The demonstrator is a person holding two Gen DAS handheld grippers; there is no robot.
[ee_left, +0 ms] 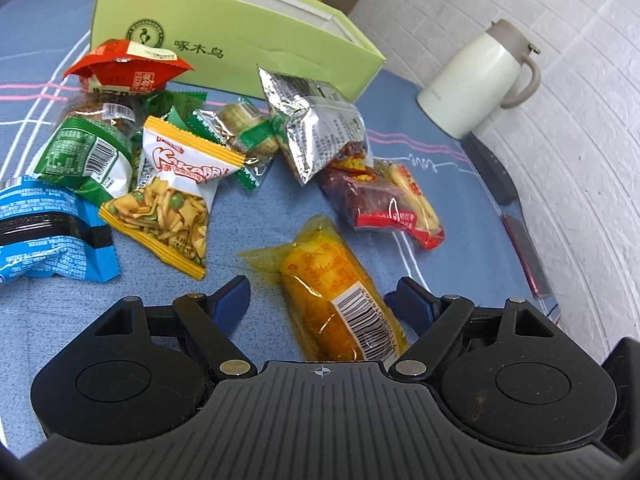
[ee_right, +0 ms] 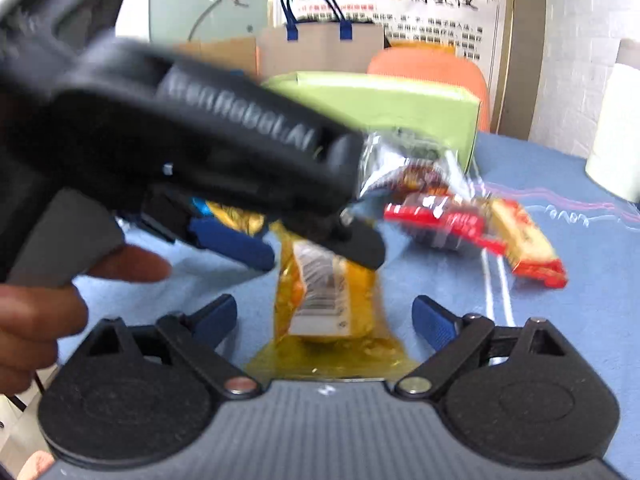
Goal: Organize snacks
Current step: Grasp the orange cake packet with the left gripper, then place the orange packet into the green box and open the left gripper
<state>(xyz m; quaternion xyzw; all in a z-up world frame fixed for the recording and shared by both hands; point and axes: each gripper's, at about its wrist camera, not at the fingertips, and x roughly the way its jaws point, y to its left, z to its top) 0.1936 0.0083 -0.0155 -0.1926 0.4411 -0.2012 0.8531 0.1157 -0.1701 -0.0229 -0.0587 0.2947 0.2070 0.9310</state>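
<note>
A yellow snack packet (ee_left: 336,296) with a barcode lies on the blue cloth between the open fingers of my left gripper (ee_left: 324,300). The same packet (ee_right: 324,300) lies between the open fingers of my right gripper (ee_right: 324,316). In the right wrist view the left gripper (ee_right: 316,248) hangs over the packet, blurred. Other snacks lie in a heap: a Kakapa chips bag (ee_left: 176,196), a silver pouch (ee_left: 316,128), a red date packet (ee_left: 384,204), green packets (ee_left: 84,156), a blue packet (ee_left: 48,228). An open green box (ee_left: 236,36) stands behind them.
A white thermos jug (ee_left: 480,76) stands at the table's far right by the brick wall. A dark flat object (ee_left: 524,256) lies along the right edge. An orange chair (ee_right: 432,68) and a paper bag (ee_right: 320,48) stand beyond the box.
</note>
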